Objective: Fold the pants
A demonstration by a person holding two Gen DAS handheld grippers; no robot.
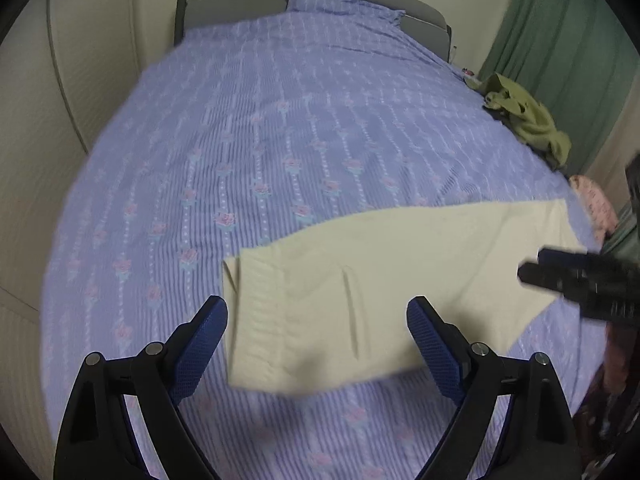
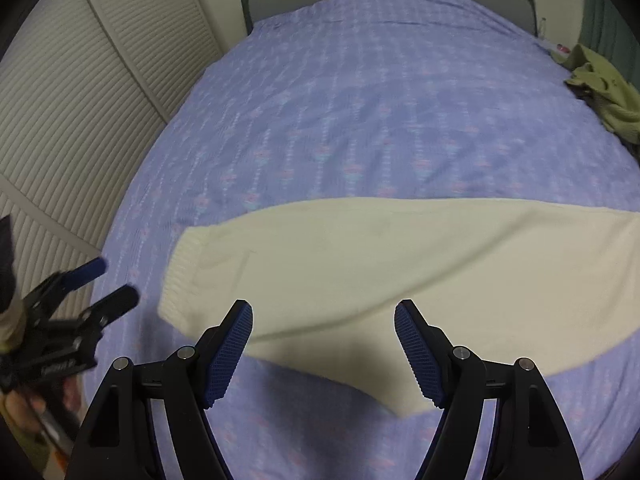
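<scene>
Cream pants (image 1: pixel 384 280) lie flat on the near part of the bed, folded lengthwise, with the ribbed waistband at the left end (image 2: pixel 180 276) and the legs running right (image 2: pixel 480 264). My left gripper (image 1: pixel 318 312) is open and empty, hovering above the waistband end. My right gripper (image 2: pixel 324 316) is open and empty above the near edge of the pants' middle. Each gripper also shows in the other view: the right one (image 1: pixel 532 268) over the leg end, the left one (image 2: pixel 116 280) beside the waistband.
The bed (image 1: pixel 280 140) has a purple flowered sheet and a pillow (image 1: pixel 340 2) at the grey headboard. A crumpled olive garment (image 1: pixel 524 116) and a pink cloth (image 1: pixel 596 204) lie at the right edge. A slatted wardrobe (image 2: pixel 80 100) stands left, green curtain (image 1: pixel 560 28) right.
</scene>
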